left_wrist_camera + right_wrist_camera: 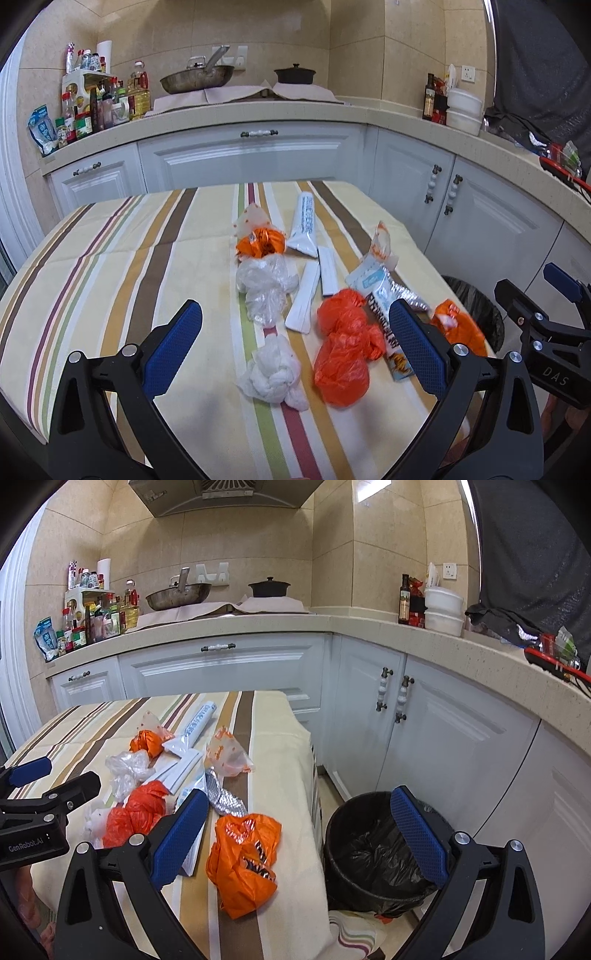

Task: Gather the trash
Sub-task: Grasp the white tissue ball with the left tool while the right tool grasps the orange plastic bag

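Trash lies scattered on the striped tablecloth (110, 258): a knotted white bag (275, 376), a clear bag (264, 284), an orange bag (343, 354), an orange wrapper (262, 242), a white tube (304, 225) and flat white packets (306, 299). My left gripper (295, 339) hovers open above the white and orange bags, holding nothing. In the right wrist view, my right gripper (303, 830) is open over the table's right edge, with a crumpled orange bag (243, 860) between its fingers' line of sight. A black-lined trash bin (376, 853) stands on the floor beside the table.
White cabinets (229, 668) and a beige counter (369, 624) wrap around the back and right. On the counter sit a wok (197, 79), a black pot (294, 74), bottles (96, 107) and white containers (443, 611). A narrow floor gap separates table and cabinets.
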Demonstrator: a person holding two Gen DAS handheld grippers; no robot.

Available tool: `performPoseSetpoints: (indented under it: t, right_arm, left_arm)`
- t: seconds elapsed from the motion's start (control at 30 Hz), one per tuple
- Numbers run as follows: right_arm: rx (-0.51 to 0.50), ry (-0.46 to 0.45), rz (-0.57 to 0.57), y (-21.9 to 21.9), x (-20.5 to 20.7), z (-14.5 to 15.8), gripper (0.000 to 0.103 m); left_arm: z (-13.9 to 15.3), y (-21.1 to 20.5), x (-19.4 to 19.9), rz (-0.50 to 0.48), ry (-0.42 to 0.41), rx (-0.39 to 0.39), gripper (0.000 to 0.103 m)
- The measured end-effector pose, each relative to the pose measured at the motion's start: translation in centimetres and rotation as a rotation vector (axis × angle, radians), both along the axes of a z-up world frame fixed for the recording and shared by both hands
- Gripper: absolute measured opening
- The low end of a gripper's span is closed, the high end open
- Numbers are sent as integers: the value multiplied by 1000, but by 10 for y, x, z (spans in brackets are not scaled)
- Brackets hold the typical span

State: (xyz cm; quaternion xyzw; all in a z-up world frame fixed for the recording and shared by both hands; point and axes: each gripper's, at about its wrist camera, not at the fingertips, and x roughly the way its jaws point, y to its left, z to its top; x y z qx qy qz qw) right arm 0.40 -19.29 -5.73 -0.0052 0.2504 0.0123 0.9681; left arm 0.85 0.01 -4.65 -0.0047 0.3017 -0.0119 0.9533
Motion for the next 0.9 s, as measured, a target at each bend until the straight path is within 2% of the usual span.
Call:
performPoseSetpoints:
  t: [0.27, 0.53, 0.67, 0.77, 0.8, 0.9]
  right_arm:
    - [0, 41, 52, 14, -1, -14, 96]
    - [12, 70, 78, 18, 5, -20, 92]
    - [10, 83, 83, 16, 8, -23, 79]
    - [22, 104, 94, 15, 11, -27, 71]
    - [25, 110, 99, 15, 12, -28, 64]
    - [53, 114, 112, 13, 13, -29, 61]
  left_arm:
    - [-12, 11, -5, 4, 21, 17, 99]
    - [-18, 14, -3, -8, 41, -1, 98]
    - [-21, 11, -2, -23, 51, 1, 97]
    - [-25, 11, 0, -27, 70, 6, 88]
    - [-27, 11, 0, -25, 76, 8, 85]
    - [-32, 17, 0, -13, 97, 6, 84]
